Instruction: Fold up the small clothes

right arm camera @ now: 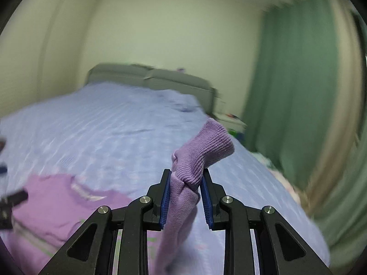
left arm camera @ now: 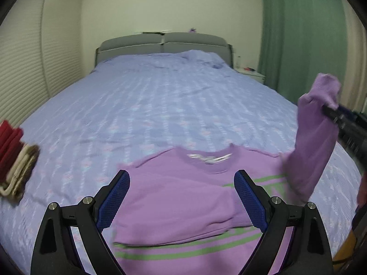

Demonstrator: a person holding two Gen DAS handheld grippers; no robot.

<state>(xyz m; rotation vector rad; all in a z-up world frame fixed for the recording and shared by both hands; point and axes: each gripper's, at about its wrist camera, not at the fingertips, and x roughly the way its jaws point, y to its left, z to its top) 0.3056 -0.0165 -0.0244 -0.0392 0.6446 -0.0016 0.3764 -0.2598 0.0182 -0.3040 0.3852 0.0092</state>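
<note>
Left wrist view: the purple sweater (left arm camera: 183,208) lies flat on the bed (left arm camera: 160,105), collar toward 12 o'clock, its long axis running 6 to 12. One sleeve looks already folded across the chest; the other sleeve (left arm camera: 314,142) is lifted at 3 o'clock. The left claw (left arm camera: 182,199) hovers wide and empty above it. Folded clothes (left arm camera: 16,160) sit at 9 o'clock — earlier pieces, probably.

Right wrist view: the right claw (right arm camera: 185,194) pinches the sleeve near its cuff (right arm camera: 206,149) — body folds remain.
</note>
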